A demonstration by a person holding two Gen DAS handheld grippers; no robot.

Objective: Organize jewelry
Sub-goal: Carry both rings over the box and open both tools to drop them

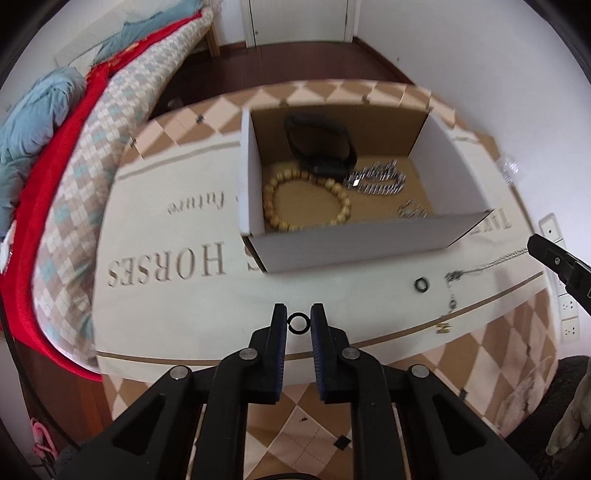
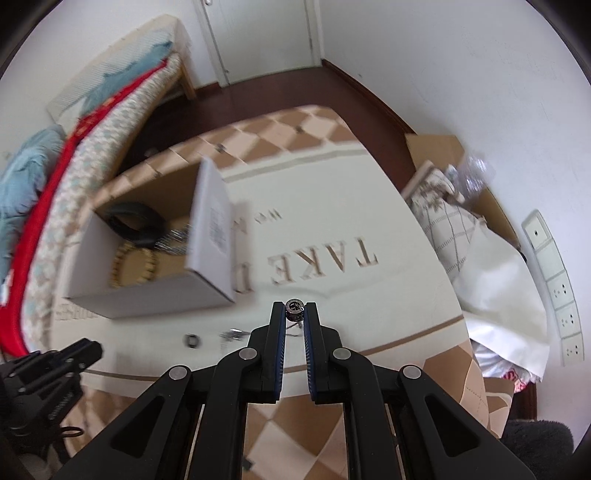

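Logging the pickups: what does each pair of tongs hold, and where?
Left tongs: a black ring, pinched across its outer edge at the tips. Right tongs: a metal bead on a chain, clamped by its sides.

White walls (image 2: 461,74) close the room, and a white door (image 1: 299,22) stands in the far wall above a dark brown floor (image 1: 295,62) with a dark skirting board. The desk (image 1: 177,236) wears a cream cloth printed with letters and edged in tan diamonds. Beyond its left edge runs a bed (image 1: 122,122) — checked cover, red blanket (image 1: 48,177), blue bedding (image 1: 33,114). Past the right edge, white wall sockets (image 2: 554,273) and a cardboard box (image 2: 443,155) of bags. The light is soft and even.
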